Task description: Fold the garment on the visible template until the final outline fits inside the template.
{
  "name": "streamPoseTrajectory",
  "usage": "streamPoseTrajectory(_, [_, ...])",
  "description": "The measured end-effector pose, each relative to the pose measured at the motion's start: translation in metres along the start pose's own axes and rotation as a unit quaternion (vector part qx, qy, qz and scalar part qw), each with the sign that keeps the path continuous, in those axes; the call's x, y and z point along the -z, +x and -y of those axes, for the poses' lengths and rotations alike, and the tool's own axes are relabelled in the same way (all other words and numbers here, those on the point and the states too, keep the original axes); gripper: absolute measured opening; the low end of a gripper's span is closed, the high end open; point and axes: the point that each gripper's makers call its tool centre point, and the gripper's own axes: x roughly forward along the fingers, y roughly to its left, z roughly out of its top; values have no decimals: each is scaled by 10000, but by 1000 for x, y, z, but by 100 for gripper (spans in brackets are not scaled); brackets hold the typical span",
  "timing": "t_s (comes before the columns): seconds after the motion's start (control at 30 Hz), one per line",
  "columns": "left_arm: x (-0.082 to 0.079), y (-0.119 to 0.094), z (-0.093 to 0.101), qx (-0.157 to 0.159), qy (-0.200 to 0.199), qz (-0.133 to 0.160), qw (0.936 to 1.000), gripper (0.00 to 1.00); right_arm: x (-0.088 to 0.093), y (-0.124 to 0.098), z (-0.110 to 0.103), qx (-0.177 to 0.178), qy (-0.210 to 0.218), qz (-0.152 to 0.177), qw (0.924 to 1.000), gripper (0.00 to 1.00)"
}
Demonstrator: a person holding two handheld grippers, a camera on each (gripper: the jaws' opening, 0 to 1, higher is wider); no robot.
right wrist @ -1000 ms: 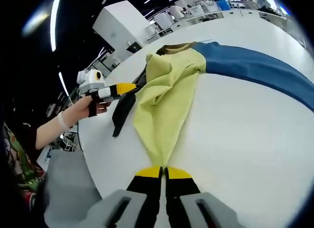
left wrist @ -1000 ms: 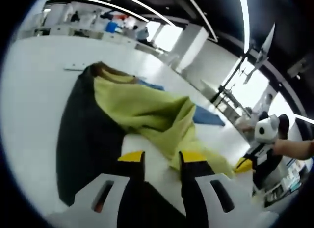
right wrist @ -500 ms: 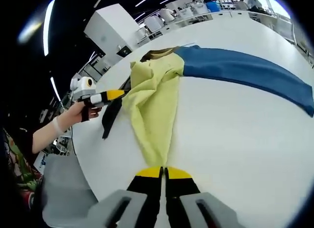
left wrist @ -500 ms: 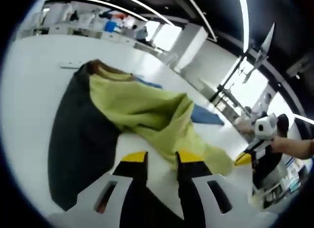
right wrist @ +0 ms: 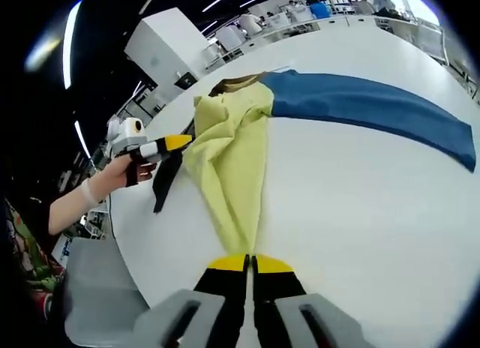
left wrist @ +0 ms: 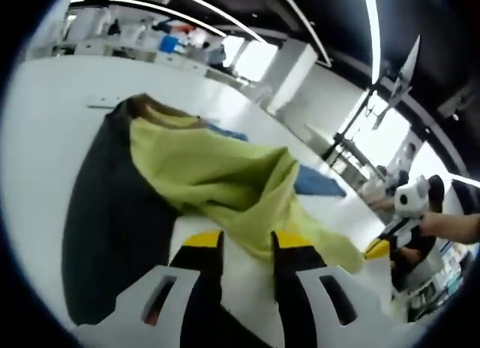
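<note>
Garment (right wrist: pixel 229 157) lies spread on white table (right wrist: pixel 360 213): yellow-green panel, blue sleeve (right wrist: pixel 360 108), black sleeve (left wrist: pixel 112 220). Right gripper (right wrist: pixel 250 264) clamped on yellow hem. Left gripper (left wrist: pixel 236 247) jaws parted, holding nothing, just above table near the black part.

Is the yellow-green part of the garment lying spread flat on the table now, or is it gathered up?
Gathered, not flat. The yellow-green part narrows into a long strip ending at the right tool, whose jaws are shut on it. In the left gripper view it bunches in folds.
</note>
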Motion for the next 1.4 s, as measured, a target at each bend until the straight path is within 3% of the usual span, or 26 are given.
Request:
streamPoseTrajectory(0.23, [-2,11,2,31,38,0,10000,21,1,0,-1,-17,29,17,10000,0])
streamPoseTrajectory(0.57, [2,10,6,46,56,-137,9999,3,3,0,-3,-32,50,17,10000,0])
streamPoseTrajectory(0.8, [-3,-1,10,72,-72,-147,9998,0,3,0,-4,-38,53,24,10000,0])
streamPoseTrajectory(1.07, [-16,-20,17,105,-167,31,9998,0,3,-1,-6,-60,43,37,10000,0])
streamPoseTrajectory(1.4, [-18,-48,19,27,-302,183,9994,0,5,-3,-5,-54,35,19,10000,0])
